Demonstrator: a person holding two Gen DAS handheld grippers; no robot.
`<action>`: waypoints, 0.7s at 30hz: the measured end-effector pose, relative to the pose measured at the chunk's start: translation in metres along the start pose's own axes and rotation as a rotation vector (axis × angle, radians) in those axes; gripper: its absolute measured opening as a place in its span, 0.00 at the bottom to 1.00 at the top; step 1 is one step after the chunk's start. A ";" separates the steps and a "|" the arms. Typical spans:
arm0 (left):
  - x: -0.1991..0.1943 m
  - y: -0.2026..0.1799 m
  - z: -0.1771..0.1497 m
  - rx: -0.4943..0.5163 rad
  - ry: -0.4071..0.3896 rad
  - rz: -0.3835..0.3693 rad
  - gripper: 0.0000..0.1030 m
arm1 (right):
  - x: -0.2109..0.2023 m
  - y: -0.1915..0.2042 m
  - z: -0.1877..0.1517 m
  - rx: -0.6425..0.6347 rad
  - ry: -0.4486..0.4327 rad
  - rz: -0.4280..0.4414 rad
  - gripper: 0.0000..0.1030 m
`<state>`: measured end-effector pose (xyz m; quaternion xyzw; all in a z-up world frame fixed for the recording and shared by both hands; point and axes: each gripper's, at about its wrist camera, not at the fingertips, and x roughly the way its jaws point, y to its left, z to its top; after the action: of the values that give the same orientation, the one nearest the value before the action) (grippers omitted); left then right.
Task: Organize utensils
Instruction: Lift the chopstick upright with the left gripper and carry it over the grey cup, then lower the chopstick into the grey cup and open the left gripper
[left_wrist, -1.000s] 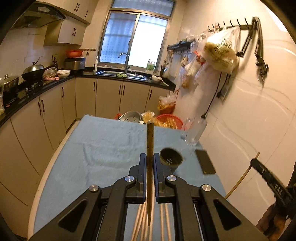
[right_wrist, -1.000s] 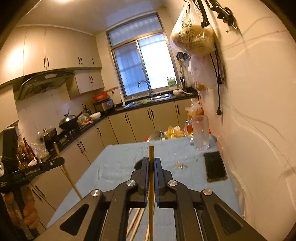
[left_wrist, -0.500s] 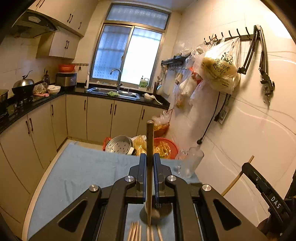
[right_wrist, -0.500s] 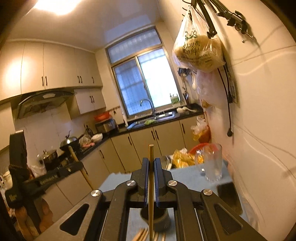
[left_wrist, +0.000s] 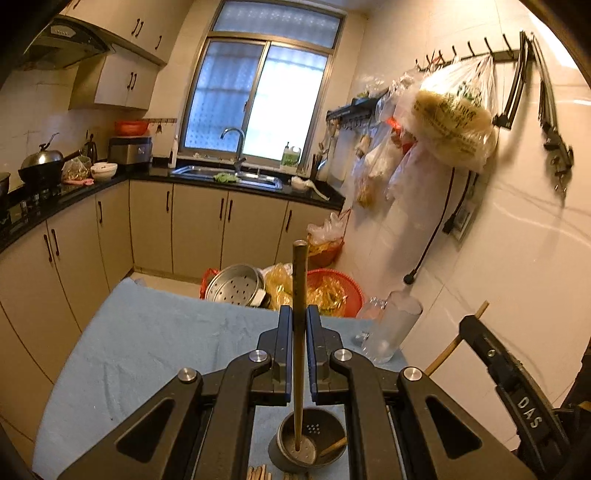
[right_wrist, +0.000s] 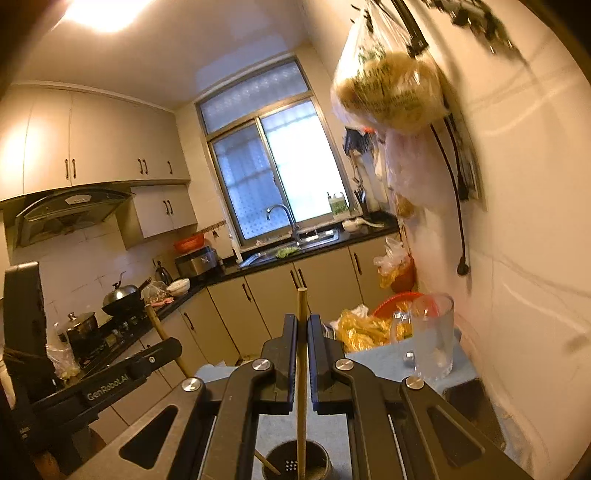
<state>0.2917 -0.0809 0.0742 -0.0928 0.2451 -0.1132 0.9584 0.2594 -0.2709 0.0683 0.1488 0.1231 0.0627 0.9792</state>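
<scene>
While the dark round perforated utensil holder (left_wrist: 308, 445) stands on the blue cloth-covered table (left_wrist: 147, 343), the left gripper (left_wrist: 299, 350) pinches 1 brown wooden chopstick (left_wrist: 299, 317) upright, its lower tip inside that holder. The right gripper (right_wrist: 302, 354) is likewise clamped on a pale wooden chopstick (right_wrist: 302, 369) whose lower end dips into the holder (right_wrist: 295, 463). More loose chopsticks (left_wrist: 258, 472) lie just beside the holder, and a clear glass (left_wrist: 393, 328) stands beyond it, near the wall

Below the jaws, loose pale wooden chopsticks (left_wrist: 258, 473) cut by frame edge; count unreadable. Dark round perforated holder (right_wrist: 295, 466) cropped likewise. Right of jaws, hanging plastic bag (right_wrist: 388, 88) blurred.
</scene>
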 end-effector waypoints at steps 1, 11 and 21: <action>0.003 0.000 -0.004 0.002 0.009 -0.001 0.07 | 0.004 -0.004 -0.006 0.007 0.015 0.001 0.06; 0.020 0.006 -0.033 -0.014 0.101 0.005 0.07 | 0.032 -0.025 -0.042 0.048 0.121 0.002 0.06; 0.030 -0.002 -0.045 0.032 0.199 0.008 0.16 | 0.035 -0.034 -0.052 0.086 0.152 0.039 0.10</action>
<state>0.2950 -0.0959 0.0225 -0.0646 0.3377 -0.1220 0.9311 0.2824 -0.2833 0.0014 0.1879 0.1965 0.0878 0.9583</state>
